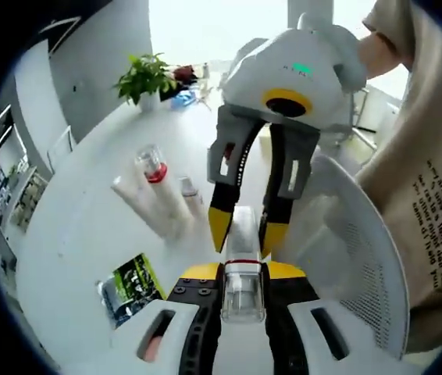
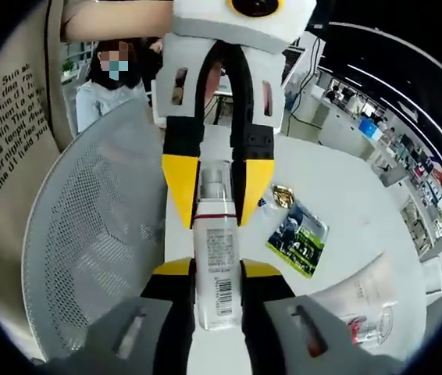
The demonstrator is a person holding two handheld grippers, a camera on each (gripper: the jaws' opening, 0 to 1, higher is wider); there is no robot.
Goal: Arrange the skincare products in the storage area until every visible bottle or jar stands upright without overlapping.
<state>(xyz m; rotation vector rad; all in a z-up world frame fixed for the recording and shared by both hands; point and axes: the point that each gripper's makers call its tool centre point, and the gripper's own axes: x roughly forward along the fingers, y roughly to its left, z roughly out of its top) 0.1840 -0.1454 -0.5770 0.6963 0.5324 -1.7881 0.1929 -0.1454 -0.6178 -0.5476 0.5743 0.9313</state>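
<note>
1. my left claw (image 1: 242, 273) and right claw (image 2: 217, 273) both clamp one clear bottle (image 2: 215, 258) over the desk (image 1: 88, 234).
2. left gripper view alone shows white tubes (image 1: 155, 199); right gripper view shows the bottle's barcode.

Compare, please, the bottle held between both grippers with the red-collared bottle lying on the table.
The held bottle is off the table, its ends gripped by the left gripper and right gripper; the red-collared bottle lies untouched. The held bottle bears a barcode label; the other has a clear cap. Neither stands upright.
</note>
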